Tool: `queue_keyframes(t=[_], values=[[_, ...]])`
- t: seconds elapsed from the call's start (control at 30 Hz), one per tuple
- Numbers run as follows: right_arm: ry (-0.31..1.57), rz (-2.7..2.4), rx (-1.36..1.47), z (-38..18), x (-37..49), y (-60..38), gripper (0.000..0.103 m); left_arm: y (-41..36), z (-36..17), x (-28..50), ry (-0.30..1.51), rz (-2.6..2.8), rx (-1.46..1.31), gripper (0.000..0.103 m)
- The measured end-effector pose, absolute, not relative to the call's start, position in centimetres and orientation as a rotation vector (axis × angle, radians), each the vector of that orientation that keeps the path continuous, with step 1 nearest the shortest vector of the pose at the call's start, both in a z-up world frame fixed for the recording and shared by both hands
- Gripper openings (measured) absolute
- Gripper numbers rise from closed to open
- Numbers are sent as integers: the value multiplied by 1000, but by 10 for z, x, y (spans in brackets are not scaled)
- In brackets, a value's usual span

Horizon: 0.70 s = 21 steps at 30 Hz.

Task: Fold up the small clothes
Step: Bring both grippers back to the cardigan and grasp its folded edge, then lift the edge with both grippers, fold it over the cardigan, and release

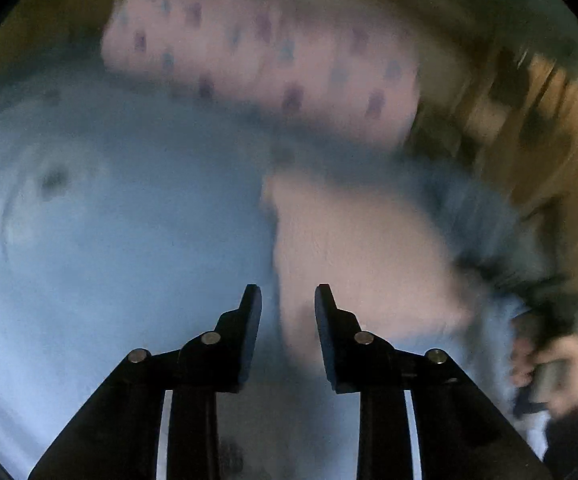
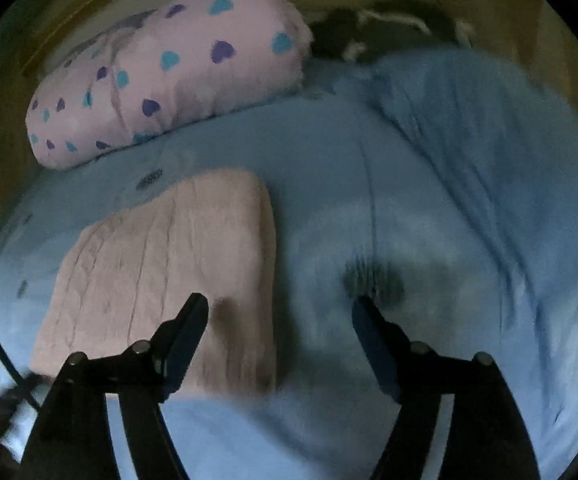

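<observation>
Left tool shows a narrow gap, nothing between its pads; I see the pink knit garment folded on the bed just ahead. Right tool gapes wide, empty, garment under its left finger, long axis running away.

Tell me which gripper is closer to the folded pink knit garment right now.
Probably the right, hedged since both are close. The right gripper hangs with one finger over the pink garment; the left gripper shows the garment just ahead. Neither holds it.
</observation>
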State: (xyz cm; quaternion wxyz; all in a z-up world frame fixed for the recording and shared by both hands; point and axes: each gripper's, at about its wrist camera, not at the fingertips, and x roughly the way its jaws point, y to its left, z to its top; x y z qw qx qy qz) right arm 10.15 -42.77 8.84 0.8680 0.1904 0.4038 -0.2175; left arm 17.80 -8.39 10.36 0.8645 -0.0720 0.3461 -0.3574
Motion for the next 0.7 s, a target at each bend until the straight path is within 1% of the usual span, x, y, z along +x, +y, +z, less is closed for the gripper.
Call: queue_keyframes(t=[0.03, 0.07, 0.1, 0.2, 0.23, 0.27, 0.3, 0.33, 0.4, 0.47, 0.5, 0.53, 0.57, 0.63, 0.7], values=[[870, -440, 405, 86, 119, -436, 79, -85, 111, 183, 677, -784, -163, 6], [897, -442, 421, 81, 136, -445, 83, -92, 114, 191, 673, -827, -149, 3], [924, -461, 441, 74, 155, -455, 85, -104, 111, 202, 713, -872, -135, 0], [946, -487, 585, 52, 194, -487, 85, -138, 82, 221, 802, -932, -61, 0], [941, -462, 659, 47, 201, -496, 83, -147, 68, 222, 837, -921, -22, 0], [926, -434, 695, 47, 203, -501, 56, -154, 51, 222, 873, -916, 1, 0], [899, -392, 722, 50, 203, -505, 30, -155, 40, 217, 849, -915, 11, 0], [873, -388, 709, 56, 200, -505, 8, -155, 39, 213, 812, -909, 39, 0], [786, -379, 614, 75, 194, -499, 7, -159, 40, 210, 809, -879, 100, 0], [695, -391, 612, 84, 185, -502, 7, -154, 36, 211, 829, -851, 73, 0], [705, -404, 646, 80, 185, -506, 7, -156, 32, 209, 816, -832, 85, 0], [789, -446, 649, 68, 193, -506, 7, -157, 33, 205, 803, -813, 102, 0], [832, -474, 625, 61, 198, -504, 7, -160, 34, 201, 794, -799, 121, 0], [844, -522, 527, 52, 202, -494, 7, -161, 35, 200, 791, -790, 121, 0], [837, -551, 478, 53, 203, -490, 12, -154, 33, 205, 799, -803, 69, 0]])
